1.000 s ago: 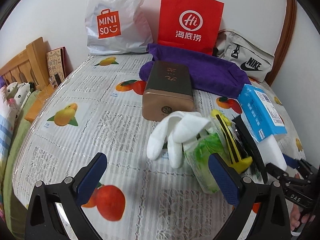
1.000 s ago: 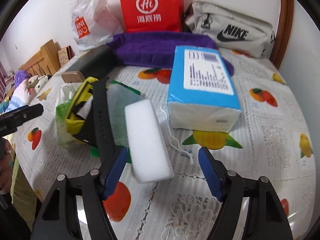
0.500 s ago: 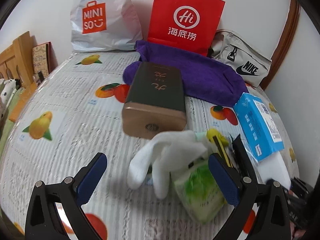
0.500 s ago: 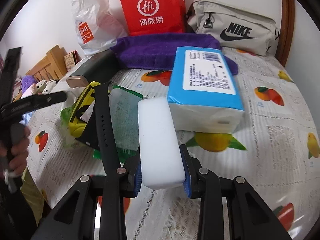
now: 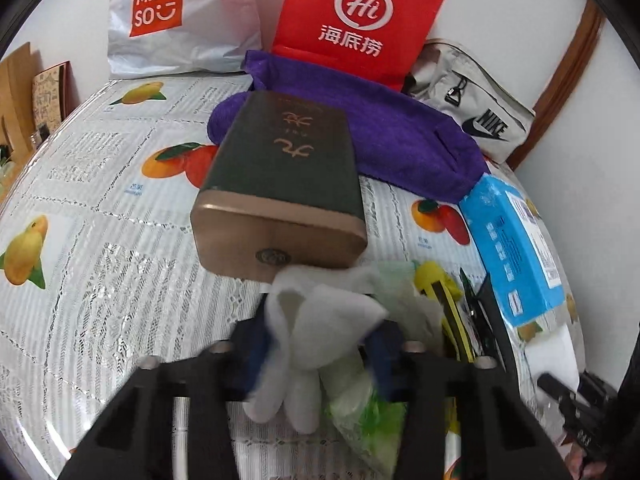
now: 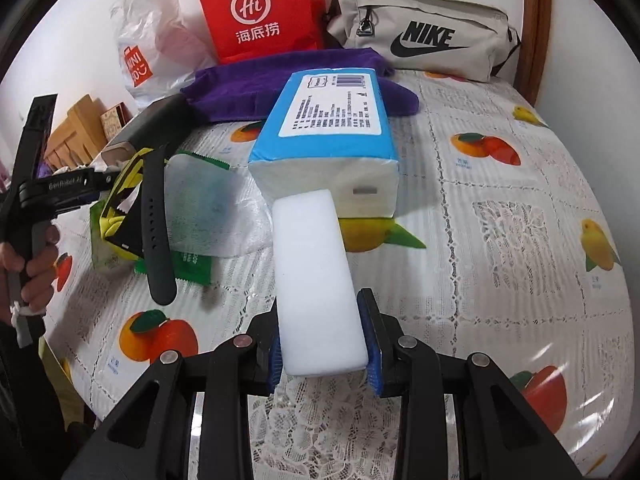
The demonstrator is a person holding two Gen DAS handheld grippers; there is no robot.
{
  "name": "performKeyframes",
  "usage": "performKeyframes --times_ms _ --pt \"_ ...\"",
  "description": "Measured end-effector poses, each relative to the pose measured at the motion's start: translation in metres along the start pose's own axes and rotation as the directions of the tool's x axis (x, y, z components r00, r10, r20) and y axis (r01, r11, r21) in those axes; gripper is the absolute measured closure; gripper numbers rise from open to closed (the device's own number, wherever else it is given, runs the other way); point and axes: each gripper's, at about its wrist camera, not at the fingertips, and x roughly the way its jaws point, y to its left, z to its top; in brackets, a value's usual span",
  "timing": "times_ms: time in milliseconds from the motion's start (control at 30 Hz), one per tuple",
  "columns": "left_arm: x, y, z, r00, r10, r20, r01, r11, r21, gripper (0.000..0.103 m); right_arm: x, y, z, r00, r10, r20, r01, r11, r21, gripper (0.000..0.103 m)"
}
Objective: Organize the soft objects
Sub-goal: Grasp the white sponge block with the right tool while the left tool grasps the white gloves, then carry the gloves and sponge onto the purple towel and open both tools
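The right claw (image 6: 323, 354) is closed on the near end of a white sponge (image 6: 314, 276), blue pads pressed to both its sides. The sponge's far end reaches a blue tissue pack (image 6: 328, 136) lying on the tabletop (image 6: 500, 216), which wears a fruit-print cloth. To the left of the sponge lie a green-edged wipe packet (image 6: 208, 208), a black strap (image 6: 154, 224) and something yellow and black beneath it. Farther left, a hand (image 6: 36, 268) holds the other tool's handle.

The left claw (image 5: 318, 354) is pinched narrow on a white glove (image 5: 316, 320); the view is blurred there, but the glove fills the gap between the pads and hangs down in front of them. Just right of it sits a green packet (image 5: 360, 412), and beyond that the yellow item (image 5: 436, 288) and black strap. Right behind the glove a dark box (image 5: 286, 176) with a bronze end lies on the cloth, its far end resting on a purple towel (image 5: 400, 140). The tissue pack is at the right.

At the back, against the wall, stand a white Miniso bag (image 5: 172, 20), a red paper bag (image 5: 356, 16) and a grey Nike pouch (image 6: 428, 36).
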Motion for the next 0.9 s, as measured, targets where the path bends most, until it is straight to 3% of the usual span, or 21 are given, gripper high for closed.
performKeyframes --times_ms 300,900 --pt "-0.025 0.012 -0.005 0.999 -0.01 0.051 0.012 0.999 -0.032 0.086 0.003 0.003 0.005 1.0 -0.013 0.0 0.013 1.0 0.0 0.07" --pt "-0.095 0.022 0.007 0.982 0.038 0.187 -0.027 0.998 -0.062 0.087 -0.041 0.005 0.023 0.997 -0.003 0.08 0.002 1.0 0.01 0.071"
